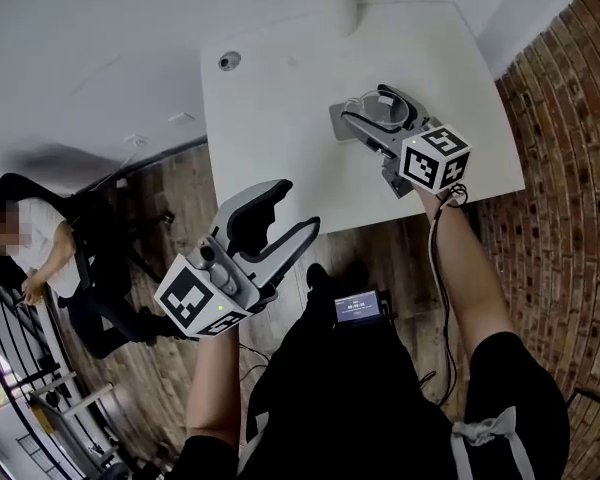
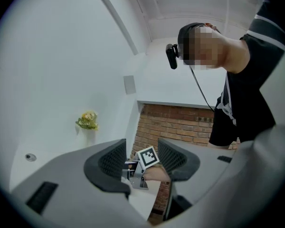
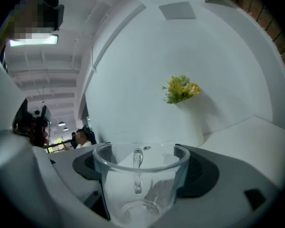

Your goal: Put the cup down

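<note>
A clear glass cup with a handle stands rim-up between the jaws of my right gripper, which is shut on it. In the head view the cup and the right gripper are over the right half of the white table; whether the cup's base touches the tabletop cannot be told. My left gripper hangs off the table's front edge over the wooden floor, open and empty. Through its gap the left gripper looks toward the right gripper's marker cube.
A small round fitting sits in the table's far left corner. A vase of yellow flowers stands at the back against the white wall. A brick wall runs along the right. A person sits at the far left by a railing.
</note>
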The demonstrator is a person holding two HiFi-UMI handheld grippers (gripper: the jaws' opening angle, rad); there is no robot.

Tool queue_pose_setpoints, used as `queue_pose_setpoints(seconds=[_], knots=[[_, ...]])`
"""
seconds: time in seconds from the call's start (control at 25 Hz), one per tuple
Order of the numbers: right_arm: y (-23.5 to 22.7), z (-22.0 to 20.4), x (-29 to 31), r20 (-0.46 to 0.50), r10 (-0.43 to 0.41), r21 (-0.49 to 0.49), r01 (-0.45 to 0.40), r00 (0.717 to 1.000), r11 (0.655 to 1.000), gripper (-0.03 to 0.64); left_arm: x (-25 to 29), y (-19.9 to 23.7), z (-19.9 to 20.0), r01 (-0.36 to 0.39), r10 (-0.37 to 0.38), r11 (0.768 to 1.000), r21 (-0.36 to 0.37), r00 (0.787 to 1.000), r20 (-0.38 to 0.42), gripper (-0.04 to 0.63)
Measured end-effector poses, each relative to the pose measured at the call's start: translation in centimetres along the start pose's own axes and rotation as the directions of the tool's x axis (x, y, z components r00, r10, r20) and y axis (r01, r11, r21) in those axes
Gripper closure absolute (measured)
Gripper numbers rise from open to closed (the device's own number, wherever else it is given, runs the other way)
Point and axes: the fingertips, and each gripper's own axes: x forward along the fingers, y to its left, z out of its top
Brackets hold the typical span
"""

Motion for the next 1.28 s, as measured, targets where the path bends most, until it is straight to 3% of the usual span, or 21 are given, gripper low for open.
queue_pose_setpoints(seconds=[0.24, 0.64, 1.28], knots=[[-3.4, -3.9, 3.9, -0.071, -0.063, -0.062, 0.059, 0.995, 0.996, 0.179, 1.8, 2.0, -0.9, -0.008, 0.008, 1.0, -0.008, 1.0, 0.007, 0.385], [-5.2, -6.0, 8.9, -0.1, -0.103, -0.163, 0.086, 0.99, 0.983, 0.179, 2.0, 4.5, -1.6, -0.049, 0.049, 0.999, -0.018, 0.999, 0.004, 0.385], [-3.7, -7.4, 8.3, -0.078, -0.095, -0.335, 0.063, 0.992, 0.94, 0.179, 1.3, 5.7, -1.7, -0.105, 0.106, 0.994, -0.033, 0.994, 0.026, 0.399]])
